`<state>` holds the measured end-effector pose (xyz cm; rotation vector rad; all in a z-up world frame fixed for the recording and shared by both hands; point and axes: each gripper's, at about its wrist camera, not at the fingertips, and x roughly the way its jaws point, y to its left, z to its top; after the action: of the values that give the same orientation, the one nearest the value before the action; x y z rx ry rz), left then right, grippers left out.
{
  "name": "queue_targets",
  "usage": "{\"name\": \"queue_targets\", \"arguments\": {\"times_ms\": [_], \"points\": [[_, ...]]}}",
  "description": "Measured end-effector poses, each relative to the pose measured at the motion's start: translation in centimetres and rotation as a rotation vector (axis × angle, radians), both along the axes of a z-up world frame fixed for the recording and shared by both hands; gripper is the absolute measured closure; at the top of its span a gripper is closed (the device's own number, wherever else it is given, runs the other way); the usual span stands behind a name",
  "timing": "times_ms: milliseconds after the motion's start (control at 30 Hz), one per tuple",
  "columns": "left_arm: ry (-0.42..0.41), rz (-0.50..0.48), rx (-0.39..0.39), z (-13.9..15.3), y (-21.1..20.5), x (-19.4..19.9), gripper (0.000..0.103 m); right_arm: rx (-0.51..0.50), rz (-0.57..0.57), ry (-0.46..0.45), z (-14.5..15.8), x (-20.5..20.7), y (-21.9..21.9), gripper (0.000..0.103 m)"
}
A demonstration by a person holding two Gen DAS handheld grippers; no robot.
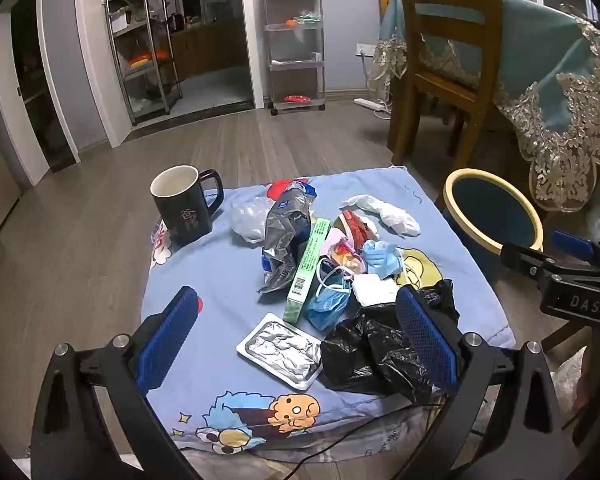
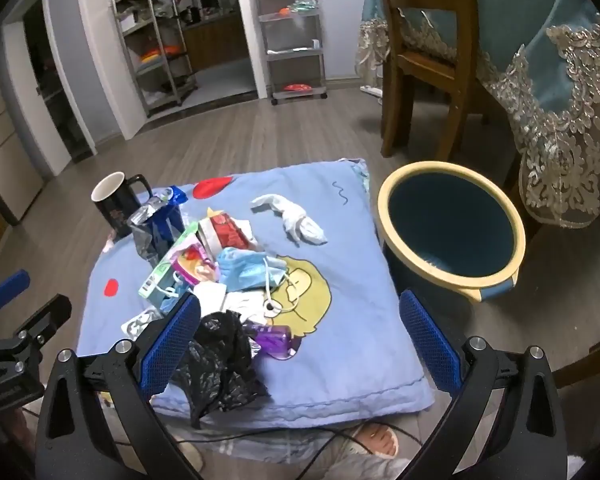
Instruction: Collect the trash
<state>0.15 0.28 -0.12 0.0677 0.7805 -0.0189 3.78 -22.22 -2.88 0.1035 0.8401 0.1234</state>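
Trash is piled on a blue cartoon cloth (image 1: 204,272) (image 2: 356,320): a black plastic bag (image 1: 372,352) (image 2: 216,356), a foil tray (image 1: 280,350), a green box (image 1: 306,270) (image 2: 168,264), blue face masks (image 1: 328,300) (image 2: 248,268), a silver-blue snack bag (image 1: 286,236) (image 2: 156,228), a red wrapper (image 2: 228,232), a white crumpled tissue (image 1: 384,212) (image 2: 300,216) and a purple wrapper (image 2: 278,340). A blue bin with a yellow rim (image 1: 492,208) (image 2: 452,224) stands to the cloth's right. My left gripper (image 1: 296,340) hangs open above the foil tray and black bag. My right gripper (image 2: 300,340) hangs open above the cloth's near right, holding nothing.
A black mug (image 1: 184,204) (image 2: 116,204) stands on the cloth's far left corner. A wooden chair (image 1: 448,60) (image 2: 424,48) and a table with a teal lace cloth (image 1: 560,92) stand behind the bin. Shelving racks (image 1: 296,40) line the far wall. A cable (image 2: 340,436) runs along the near floor.
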Motion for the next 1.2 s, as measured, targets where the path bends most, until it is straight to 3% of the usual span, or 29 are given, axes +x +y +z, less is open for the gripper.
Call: {"name": "queue_targets", "arguments": {"times_ms": [1200], "points": [[0.003,0.0,0.007,-0.21,0.35,-0.05,0.006,0.004,-0.006,0.011,-0.03,-0.08,0.08,0.004]]}}
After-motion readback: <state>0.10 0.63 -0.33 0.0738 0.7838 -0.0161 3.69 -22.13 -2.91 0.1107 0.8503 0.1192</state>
